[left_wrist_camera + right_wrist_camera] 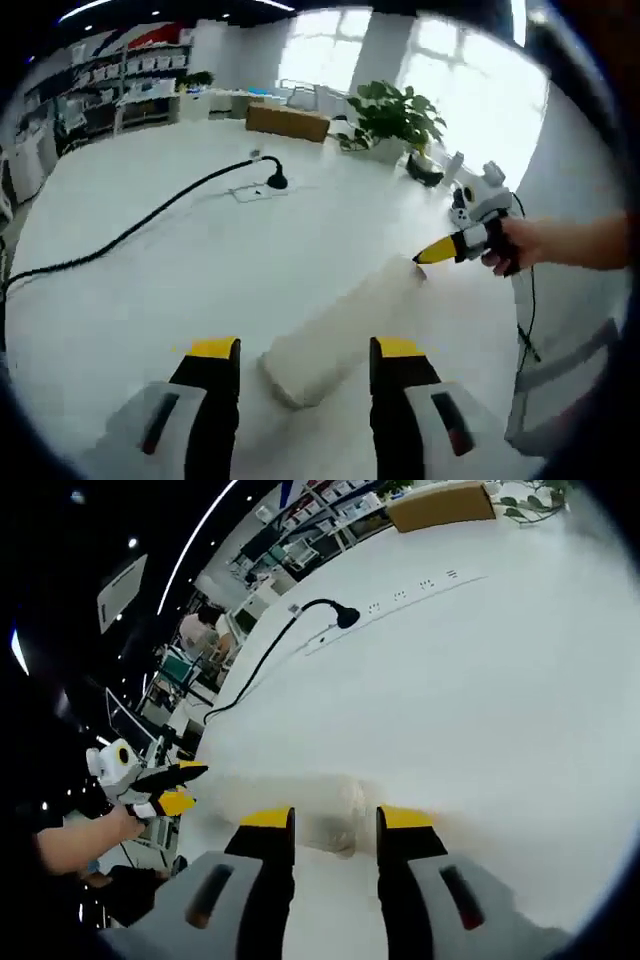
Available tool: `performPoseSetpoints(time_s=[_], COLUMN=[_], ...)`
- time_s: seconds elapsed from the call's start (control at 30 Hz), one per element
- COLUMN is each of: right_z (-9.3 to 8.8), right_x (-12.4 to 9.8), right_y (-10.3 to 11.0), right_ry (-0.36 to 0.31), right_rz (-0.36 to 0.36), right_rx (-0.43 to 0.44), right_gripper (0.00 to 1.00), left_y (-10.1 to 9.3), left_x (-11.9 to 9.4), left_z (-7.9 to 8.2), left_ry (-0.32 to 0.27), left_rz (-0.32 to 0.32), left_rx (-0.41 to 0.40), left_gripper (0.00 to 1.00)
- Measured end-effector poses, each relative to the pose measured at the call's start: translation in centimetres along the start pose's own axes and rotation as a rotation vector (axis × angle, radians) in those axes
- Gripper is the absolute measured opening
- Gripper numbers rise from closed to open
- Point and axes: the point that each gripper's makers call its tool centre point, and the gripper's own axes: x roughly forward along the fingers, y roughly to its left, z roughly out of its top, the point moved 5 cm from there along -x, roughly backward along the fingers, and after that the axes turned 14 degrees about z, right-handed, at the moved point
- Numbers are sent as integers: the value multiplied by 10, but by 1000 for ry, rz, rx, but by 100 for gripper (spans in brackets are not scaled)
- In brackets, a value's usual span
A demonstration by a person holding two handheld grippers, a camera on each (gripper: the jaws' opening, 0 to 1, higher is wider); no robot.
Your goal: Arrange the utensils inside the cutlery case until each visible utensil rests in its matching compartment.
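Observation:
The cutlery case (335, 330) is a closed, off-white oblong bundle lying on the white table (200, 250). No utensils show. My left gripper (305, 348) is open, its yellow-tipped jaws standing to either side of the case's near end. My right gripper (437, 253), held by a hand (515, 243), meets the case's far end. In the right gripper view the case (325, 815) is blurred, and its end sits between the narrowed jaws of my right gripper (336, 818), which look closed on it. The left gripper (170, 785) and a hand (85, 845) show at the left.
A black cable (130, 235) runs across the table to a socket strip (262, 188). A potted plant (395, 120) and a brown box (288, 122) stand at the far edge. Shelves and a person (200, 630) are beyond the table.

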Motion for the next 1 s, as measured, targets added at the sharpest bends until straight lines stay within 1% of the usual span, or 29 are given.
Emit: performPoseSetpoints(time_s=[0.03, 0.07, 0.1, 0.13, 0.17, 0.2, 0.23, 0.27, 0.3, 0.33, 0.37, 0.4, 0.43, 0.47, 0.5, 0.53, 0.57, 0.6, 0.63, 0.67, 0.7, 0.73, 0.77, 0.83, 0.87, 1.0], right_z=[0, 0, 0, -1, 0, 1, -1, -3, -3, -5, -6, -6, -8, -7, -7, -6, -7, -7, -7, -7, -8, -7, -7, -10, -13, -14], right_x=[-1, -2, -3, -4, -4, -4, -5, -4, -4, -2, -2, -1, -1, -1, -1, -2, -2, -2, -3, -3, -3, -4, -5, -6, -7, -4], right_y=[0, -1, -1, -1, -2, -1, -4, -5, -6, -2, 0, 3, 3, 1, 0, -1, -2, -4, -6, -7, -6, -9, -15, -13, -16, -19], right_ry=[-7, -12, -29, -27, -45, -70, -60, -60, -65, -66, -67, -71, -58, -61, -63, -64, -58, -57, -60, -61, -61, -65, -56, -43, -10, 4], right_rz=[4, 12, 31, 36, 49, 63, 64, 68, 72, 92, 102, 123, 121, 115, 118, 121, 125, 125, 132, 140, 156, 171, 160, 146, 134, 149], right_rx=[18, 19, 36, 49, 69, 93, 78, 80, 86, 130, 152, 166, 163, 174, 181, 180, 183, 197, 236, 241, 266, 290, 286, 255, 237, 257], right_gripper=[29, 29, 27, 26, 24, 21, 20, 18, 19, 20, 20, 19, 19, 18, 18, 18, 17, 14, 13, 12, 11, 12, 13, 17, 17, 17], left_y=[4, 8, 11, 13, 19, 22, 24, 25, 31, 38, 31, 30, 20, 17, 13, 8, 5, 8, 8, 5, 4, 0, -2, -5, -6, -9], left_x=[-2, -3, -6, -8, -11, -13, -16, -17, -15, -11, -12, -12, -15, -15, -14, -11, -12, -10, -11, -9, -9, -8, -7, -6, -6, -5], left_z=[-2, -5, -9, -10, -12, -17, -24, -29, -33, -36, -40, -41, -44, -45, -44, -46, -48, -48, -47, -50, -52, -53, -54, -52, -52, -52], left_ry=[-17, -5, 6, 1, -32, -36, -44, -48, -44, -31, -27, -19, -10, -6, -2, 48, 75, 45, 45, 82, 107, 123, 132, 132, 130, 134], left_rz=[8, 20, 18, 17, 29, 46, 58, 69, 81, 70, 52, 36, 24, 9, -23, -82, -106, -75, -74, -85, -81, -85, -86, -83, -85, -79], left_rx=[-85, -169, -312, -347, -466, -542, -620, -655, -677, -715, -730, -736, -740, -764, -802, -886, -915, -880, -881, -876, -859, -807, -793, -789, -791, -789], left_gripper=[57, 61, 61, 57, 51, 42, 37, 35, 35, 35, 34, 32, 32, 31, 32, 34, 36, 35, 34, 32, 30, 30, 31, 31, 31, 29])
